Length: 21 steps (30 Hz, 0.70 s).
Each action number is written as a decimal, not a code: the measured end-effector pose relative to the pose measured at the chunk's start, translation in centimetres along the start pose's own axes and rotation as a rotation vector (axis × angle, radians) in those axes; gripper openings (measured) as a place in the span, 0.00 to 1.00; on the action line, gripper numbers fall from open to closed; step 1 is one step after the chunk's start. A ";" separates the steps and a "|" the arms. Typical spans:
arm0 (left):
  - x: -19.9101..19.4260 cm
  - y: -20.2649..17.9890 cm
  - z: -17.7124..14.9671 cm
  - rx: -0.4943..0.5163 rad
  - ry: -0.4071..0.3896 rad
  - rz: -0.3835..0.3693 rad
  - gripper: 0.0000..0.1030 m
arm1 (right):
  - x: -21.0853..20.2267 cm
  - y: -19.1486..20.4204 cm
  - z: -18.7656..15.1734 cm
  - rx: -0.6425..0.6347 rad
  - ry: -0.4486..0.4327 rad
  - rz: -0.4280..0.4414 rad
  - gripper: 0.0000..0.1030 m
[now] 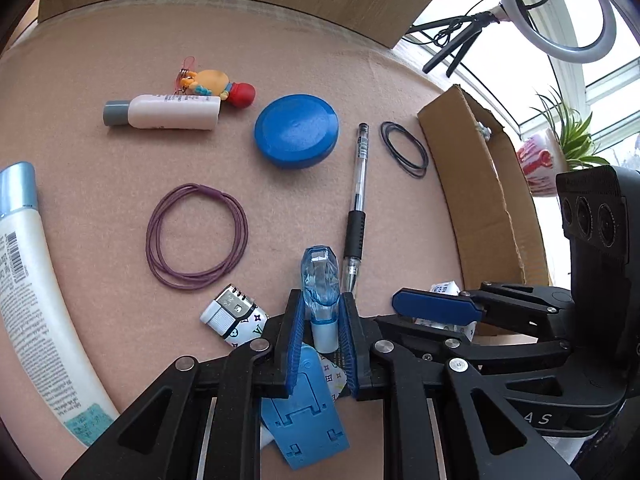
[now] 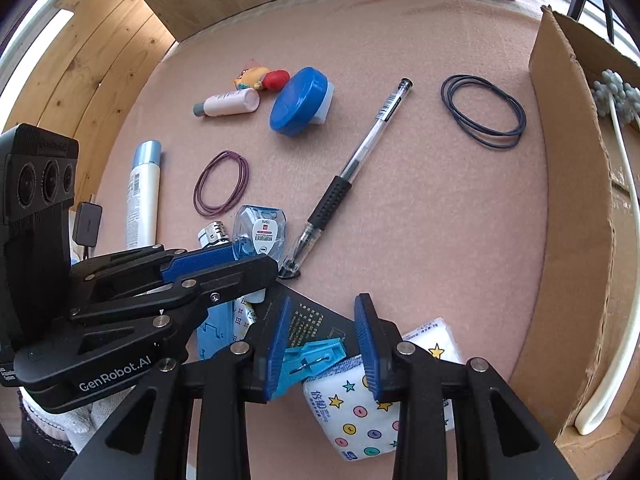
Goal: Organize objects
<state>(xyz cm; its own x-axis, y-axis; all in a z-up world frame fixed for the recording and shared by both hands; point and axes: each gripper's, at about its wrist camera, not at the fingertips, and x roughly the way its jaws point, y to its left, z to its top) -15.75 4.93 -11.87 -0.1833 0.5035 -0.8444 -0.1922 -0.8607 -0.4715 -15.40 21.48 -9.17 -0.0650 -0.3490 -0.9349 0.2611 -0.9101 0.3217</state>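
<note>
While the left gripper (image 1: 322,320) pinches a correction tape (image 1: 320,288) and the right gripper (image 2: 324,344) gapes, most items lie outside the cardboard box (image 2: 568,200).

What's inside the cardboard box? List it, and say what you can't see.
In the right wrist view, the cardboard box holds a long white curved handle topped by a pale flower-shaped piece. The box wall and the frame edge hide the rest of its floor.
</note>
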 end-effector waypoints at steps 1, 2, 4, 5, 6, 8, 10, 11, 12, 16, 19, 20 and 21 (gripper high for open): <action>-0.1 -0.3 -0.5 0.010 0.002 0.006 0.18 | -0.2 0.1 -0.6 -0.008 -0.007 -0.011 0.30; -0.2 -0.5 -1.0 0.024 -0.001 0.017 0.18 | -0.4 0.2 -1.2 -0.018 -0.016 -0.022 0.30; -0.5 -0.8 -2.0 0.051 -0.004 0.036 0.18 | -0.7 0.2 -2.5 -0.034 -0.026 -0.020 0.30; -0.7 -0.8 -2.5 0.051 -0.006 0.037 0.18 | -0.8 0.2 -3.0 -0.035 -0.023 -0.015 0.30; -0.8 -0.7 -2.9 0.048 -0.005 0.034 0.18 | -0.8 0.1 -3.6 -0.036 -0.023 -0.013 0.30; -1.2 -0.5 -3.5 0.045 -0.008 0.033 0.18 | -1.0 0.1 -4.5 -0.053 -0.040 -0.015 0.30; -1.7 -0.2 -3.9 0.038 -0.016 0.030 0.18 | -1.3 0.0 -5.4 -0.078 -0.048 -0.029 0.30; -2.0 -0.1 -4.0 0.033 -0.022 0.030 0.18 | -1.2 0.1 -5.4 -0.086 -0.051 -0.043 0.30; -2.4 0.1 -4.0 0.030 -0.033 0.031 0.18 | -1.4 0.0 -5.6 -0.091 -0.052 -0.066 0.30; -4.7 0.6 -4.1 0.011 -0.082 0.033 0.29 | -3.1 -1.4 -5.9 -0.052 -0.089 -0.085 0.30; -6.4 0.5 -5.1 0.012 -0.115 0.048 0.39 | -4.9 -1.8 -6.2 0.003 -0.131 -0.006 0.30; -6.9 0.4 -5.6 0.016 -0.119 0.048 0.39 | -5.3 -1.7 -6.4 0.013 -0.140 0.012 0.30; -7.2 0.2 -6.2 0.021 -0.117 0.051 0.39 | -5.6 -1.5 -6.5 0.019 -0.145 0.028 0.30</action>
<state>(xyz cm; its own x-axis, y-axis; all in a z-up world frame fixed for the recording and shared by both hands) -8.49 0.62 -7.47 -0.3047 0.4659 -0.8307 -0.1995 -0.8841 -0.4227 -9.20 26.25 -5.39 -0.1966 -0.4012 -0.8946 0.2461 -0.9034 0.3511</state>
